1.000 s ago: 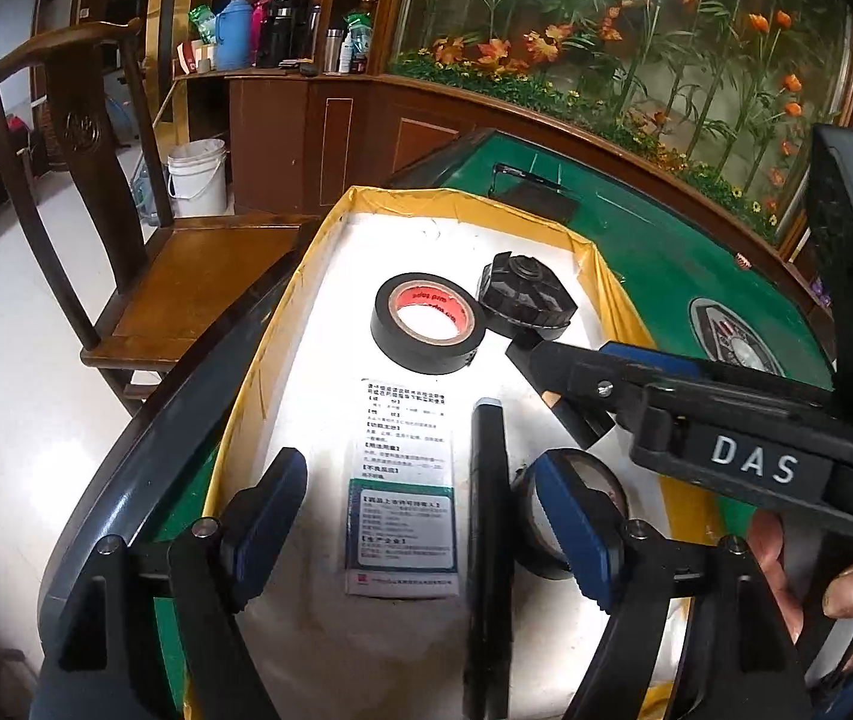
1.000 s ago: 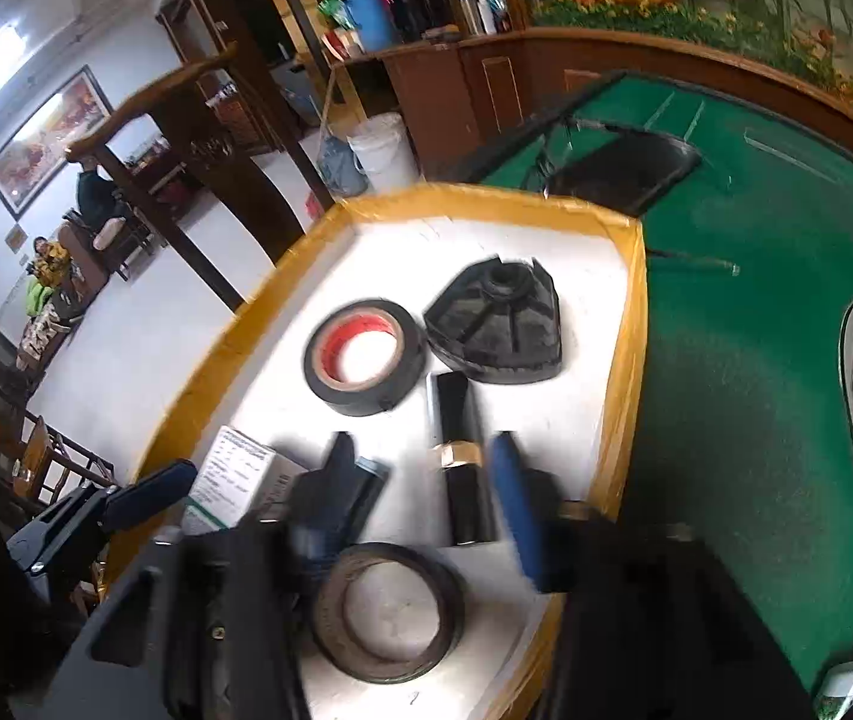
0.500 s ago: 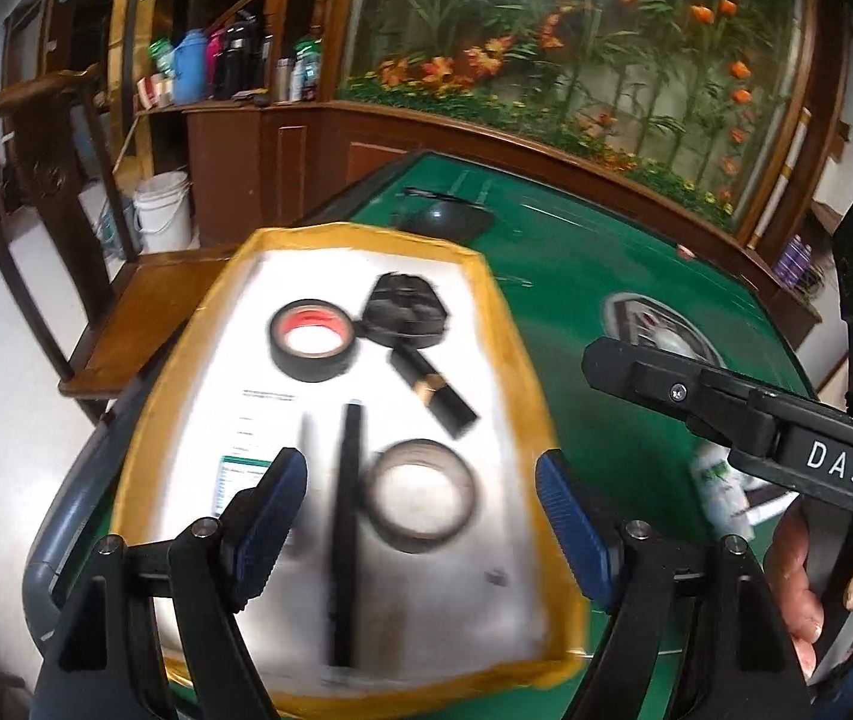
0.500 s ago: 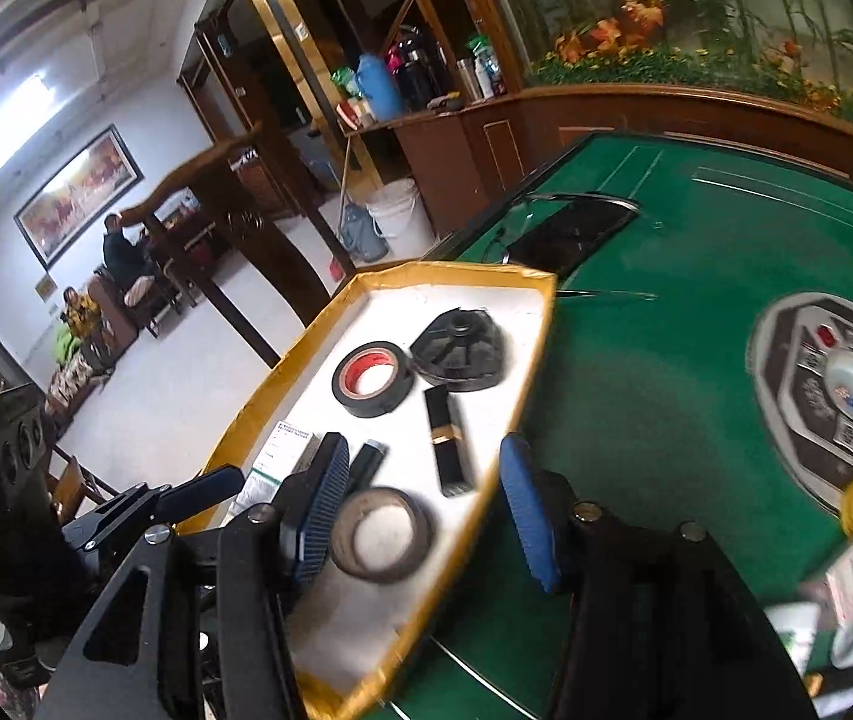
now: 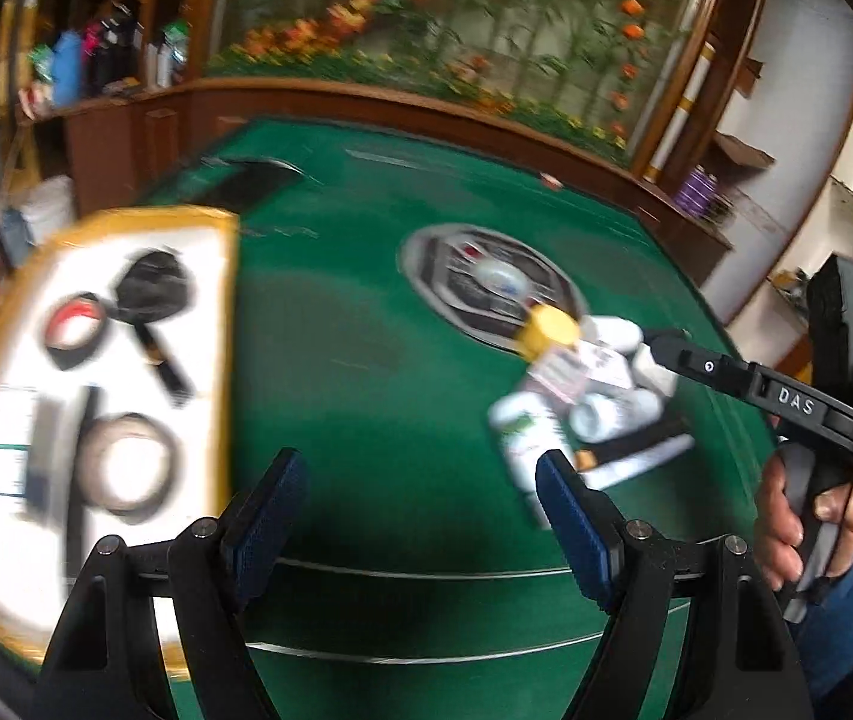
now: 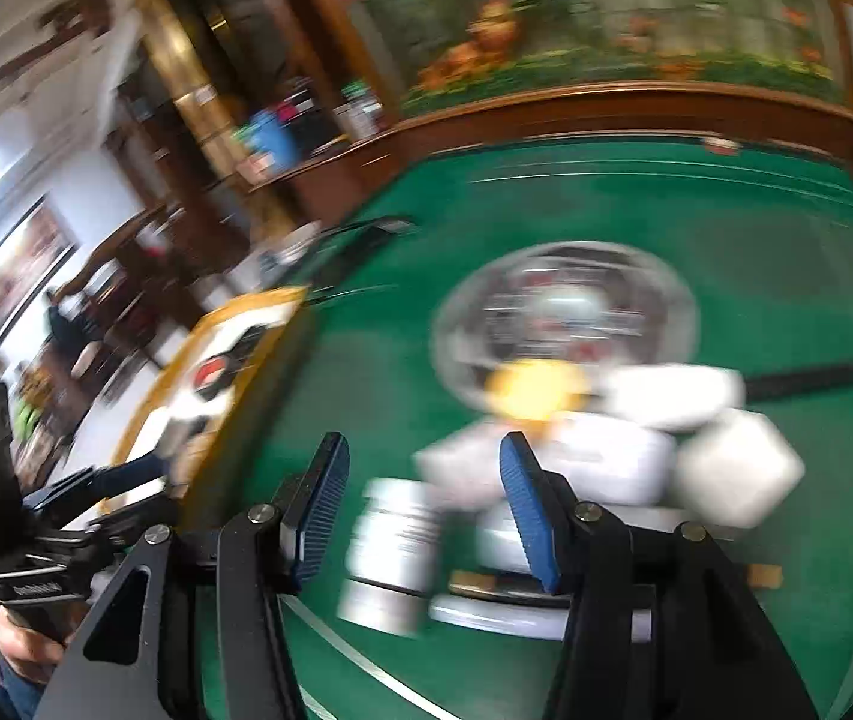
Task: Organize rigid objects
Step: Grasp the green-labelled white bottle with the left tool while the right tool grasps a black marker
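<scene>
A yellow-rimmed white tray point(image 5: 224, 324) lies on the left of the green table. It holds a red-cored black tape roll point(image 5: 74, 330), a black cap-like part point(image 5: 153, 291), a black tube point(image 5: 167, 369), a grey tape roll point(image 5: 126, 463) and a flat box. My left gripper point(image 5: 423, 510) is open and empty over bare green felt. My right gripper point(image 6: 420, 498) is open and empty just above a blurred pile of white bottles and boxes point(image 6: 606, 456) with a yellow cap point(image 6: 537, 390). The pile also shows in the left wrist view point(image 5: 582, 396).
A round grey control panel point(image 5: 486, 285) sits in the table's middle. A wooden rail point(image 5: 426, 114) borders the far side. A dark pocket opening point(image 5: 252, 180) lies beyond the tray. Both views are motion-blurred.
Both grippers have swung right, away from the tray, toward the pile of white bottles. The tray items stay where they were. Both grippers stay open.
</scene>
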